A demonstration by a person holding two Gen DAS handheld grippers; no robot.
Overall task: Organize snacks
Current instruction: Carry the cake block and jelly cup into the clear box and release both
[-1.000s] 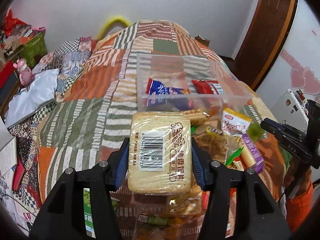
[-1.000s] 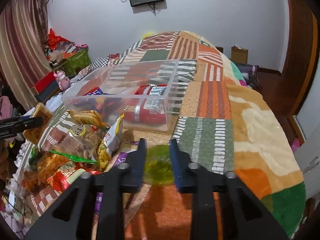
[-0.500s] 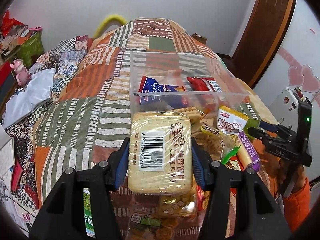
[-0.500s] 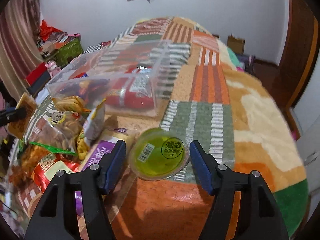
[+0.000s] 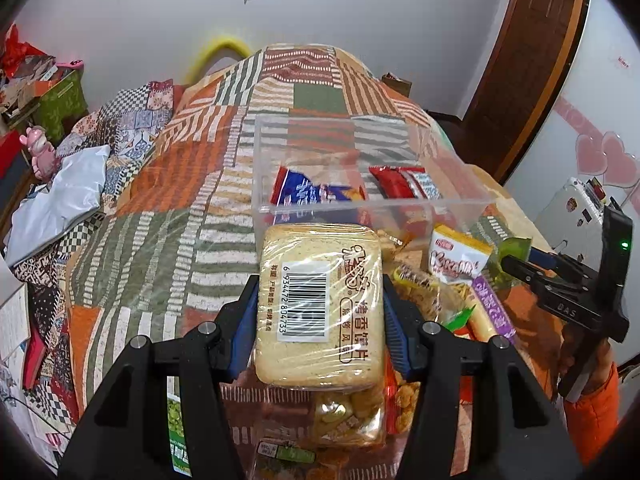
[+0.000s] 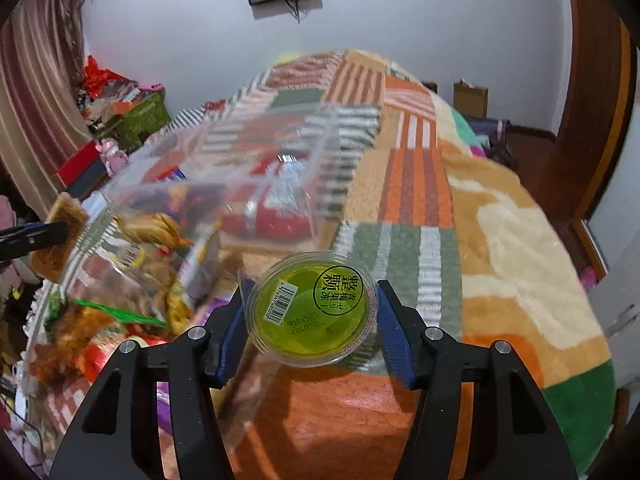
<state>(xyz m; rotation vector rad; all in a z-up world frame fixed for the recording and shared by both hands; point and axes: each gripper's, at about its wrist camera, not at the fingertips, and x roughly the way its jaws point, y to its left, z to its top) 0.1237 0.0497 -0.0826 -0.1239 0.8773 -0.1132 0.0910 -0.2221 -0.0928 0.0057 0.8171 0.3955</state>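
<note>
The jelly cup (image 6: 312, 314) sits tilted between my right tongs (image 6: 310, 326), which have just been closing; the pads seem to touch its rim. It could pop out. My left tongs (image 5: 320, 320) pinch the bread pack (image 5: 318, 304) short of the bin (image 5: 360, 204).

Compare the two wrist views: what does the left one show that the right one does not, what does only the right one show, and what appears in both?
Only the left wrist view shows the barcode face of the bread pack clamped in the left gripper, and a pink heart sticker on the wall.

Only the right wrist view shows the printed lid of the green jelly cup. It sits between the pads of the right gripper, whose jaws have just been closing onto it.

Both show the clear bin, the snack pile and the quilt.
</note>
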